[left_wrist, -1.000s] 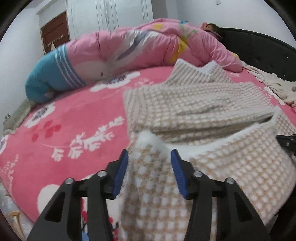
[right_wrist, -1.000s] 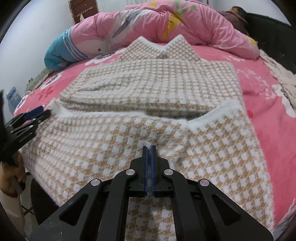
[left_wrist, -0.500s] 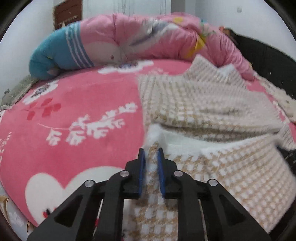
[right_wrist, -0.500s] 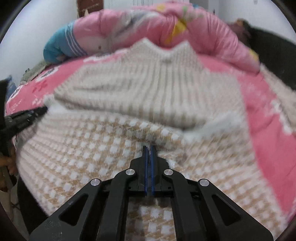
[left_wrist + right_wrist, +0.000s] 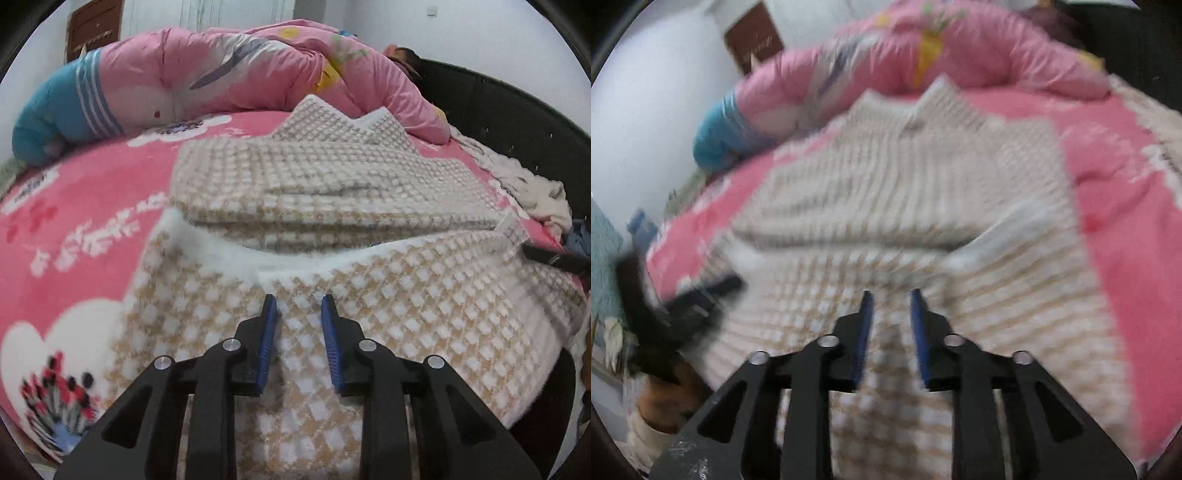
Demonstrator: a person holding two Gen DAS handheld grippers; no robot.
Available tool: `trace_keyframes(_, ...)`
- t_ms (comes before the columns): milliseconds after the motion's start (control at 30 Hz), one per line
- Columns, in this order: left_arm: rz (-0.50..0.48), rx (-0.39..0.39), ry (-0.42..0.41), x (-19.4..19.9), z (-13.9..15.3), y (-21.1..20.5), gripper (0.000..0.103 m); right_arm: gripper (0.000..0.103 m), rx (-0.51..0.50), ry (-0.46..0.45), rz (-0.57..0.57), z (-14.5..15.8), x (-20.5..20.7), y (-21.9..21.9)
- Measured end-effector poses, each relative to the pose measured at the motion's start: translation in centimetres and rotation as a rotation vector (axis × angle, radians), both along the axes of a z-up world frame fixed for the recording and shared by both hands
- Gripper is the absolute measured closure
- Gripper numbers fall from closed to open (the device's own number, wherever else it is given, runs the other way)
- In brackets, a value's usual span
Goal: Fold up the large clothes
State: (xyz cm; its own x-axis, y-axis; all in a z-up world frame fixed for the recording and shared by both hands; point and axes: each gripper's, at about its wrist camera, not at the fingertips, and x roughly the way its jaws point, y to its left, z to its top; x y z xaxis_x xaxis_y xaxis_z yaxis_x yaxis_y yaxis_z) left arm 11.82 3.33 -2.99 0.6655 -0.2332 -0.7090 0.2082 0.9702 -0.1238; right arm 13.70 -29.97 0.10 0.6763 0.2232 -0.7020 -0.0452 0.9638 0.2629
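Checked beige-and-white garment (image 5: 332, 177) lies spread on the pink flowered bed cover (image 5: 92, 221), collar points toward the far side. Its near part is doubled back over the body, fuzzy white edge (image 5: 229, 251) running across the middle; lowest portion hangs over the near edge of the bed.

Left tool (image 5: 298, 306): blue pads (image 5: 267, 332) parted, narrow gap, jaws have just opened a little. Fabric visible behind and between the pads, but the pads do not press on it; nothing gripped. Tool sits over the left half of the folded-back part, just short of the white edge.

Right tool (image 5: 888, 299): view motion-blurred. Jaws have just been opening from fully closed, now a clear gap between the blue pads (image 5: 862, 332). Garment (image 5: 916, 184) lies below the gap, not pinched. In this view the left tool (image 5: 701, 295) shows as a dark blurred shape at the garment's left edge, a hand (image 5: 665, 398) beneath it.

Pink quilt (image 5: 221, 74) with blue striped end rolled along the far side of the bed; dark headboard (image 5: 498, 110) at right, cream blanket (image 5: 524, 184) heaped beside it
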Motion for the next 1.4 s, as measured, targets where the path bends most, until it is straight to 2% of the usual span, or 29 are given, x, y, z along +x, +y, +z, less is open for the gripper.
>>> trace_keyframes(33, 0.01, -0.018, 0.003, 0.1, 0.1, 0.5, 0.078, 0.048, -0.035, -0.031, -0.038, 0.7, -0.6, -0.9)
trace_keyframes(100, 0.017, -0.052, 0.021, 0.6, -0.2, 1.3, 0.076, 0.048, -0.103, -0.045, -0.106, 1.3, -1.1, -2.9)
trace_keyframes(167, 0.023, -0.103, 0.037, 0.9, -0.5, 1.9, 0.076, 0.048, -0.125, 0.011, -0.151, 0.2, 0.0, -4.7)
trace_keyframes(233, 0.024, -0.093, 0.033, 0.7, -0.4, 1.6, 0.076, 0.062, -0.128, 0.062, -0.138, -1.7, 1.1, -5.3)
trace_keyframes(267, 0.023, -0.081, 0.029, 0.8, -0.5, 1.5, 0.076, 0.091, -0.142, 0.09, -0.138, -2.5, 1.3, -5.3)
trace_keyframes(300, 0.023, -0.072, 0.024, 0.6, -0.5, 1.3, 0.076, 0.095, -0.152, 0.103, -0.143, -3.0, 1.4, -5.2)
trace_keyframes(400, 0.012, -0.067, 0.014, 0.3, -0.3, 1.1, 0.076, 0.099, -0.189, -0.005, -0.161, -0.9, -1.2, -4.2)
trace_keyframes(433, 0.01, -0.069, 0.014, 0.2, -0.2, 1.0, 0.076, 0.099, -0.2, -0.044, -0.192, 0.2, -2.3, -4.1)
trace_keyframes(500, 0.003, -0.069, 0.012, 0.4, -0.2, 1.0, 0.076, 0.099, -0.18, -0.047, -0.227, 0.6, -3.1, -4.8)
trace_keyframes(633, 0.001, -0.053, 0.009, 0.7, -0.4, 0.5, 0.076, 0.095, -0.148, 0.106, -0.221, -3.8, -1.1, -6.3)
trace_keyframes(700, -0.002, -0.052, 0.009, 0.7, -0.5, 0.6, 0.076, 0.081, -0.169, 0.101, -0.235, -3.7, -1.1, -6.5)
trace_keyframes(733, -0.003, -0.055, 0.01, 0.7, -0.5, 0.7, 0.076, 0.077, -0.178, 0.083, -0.249, -2.7, -1.6, -6.6)
trace_keyframes(767, -0.003, -0.057, 0.01, 0.7, -0.5, 0.7, 0.076, 0.066, -0.175, 0.06, -0.259, -1.9, -2.0, -6.6)
trace_keyframes(800, -0.002, -0.059, 0.01, 0.7, -0.5, 0.7, 0.076, 0.064, -0.175, 0.021, -0.273, -0.6, -2.9, -6.6)
trace_keyframes(900, 0.0, -0.059, 0.006, 0.6, -0.5, 0.7, 0.076, 0.062, -0.147, -0.072, -0.234, 2.3, -4.9, -5.6)
trace_keyframes(1000, 0.0, -0.064, 0.004, 0.7, -0.5, 0.6, 0.076, 0.062, -0.094, -0.107, -0.075, 3.2, -4.5, -2.3)
trace_keyframes(1033, -0.001, -0.063, 0.004, 0.6, -0.5, 0.6, 0.076, 0.062, -0.076, -0.095, 0.004, 3.0, -3.9, -0.4)
trace_keyframes(1167, 0.002, -0.062, 0.007, 0.6, -0.5, 0.5, 0.076, 0.067, -0.061, -0.01, 0.139, 0.3, -0.6, 4.4)
trace_keyframes(1267, 0.007, -0.059, -0.003, 0.4, -0.7, 0.5, 0.076, 0.069, -0.026, 0.119, 0.157, -4.1, 2.9, 5.6)
trace_keyframes(1300, 0.009, -0.057, -0.004, 0.4, -0.9, 0.5, 0.076, 0.068, -0.025, 0.134, 0.154, -4.9, 3.5, 5.6)
trace_keyframes(1333, 0.012, -0.059, 0.001, 0.5, -1.0, 0.5, 0.076, 0.068, -0.025, 0.143, 0.15, -5.2, 3.9, 5.6)
trace_keyframes(1400, 0.013, -0.064, 0.002, 0.6, -1.0, 0.6, 0.076, 0.069, -0.034, 0.151, 0.14, -3.8, 3.5, 5.9)
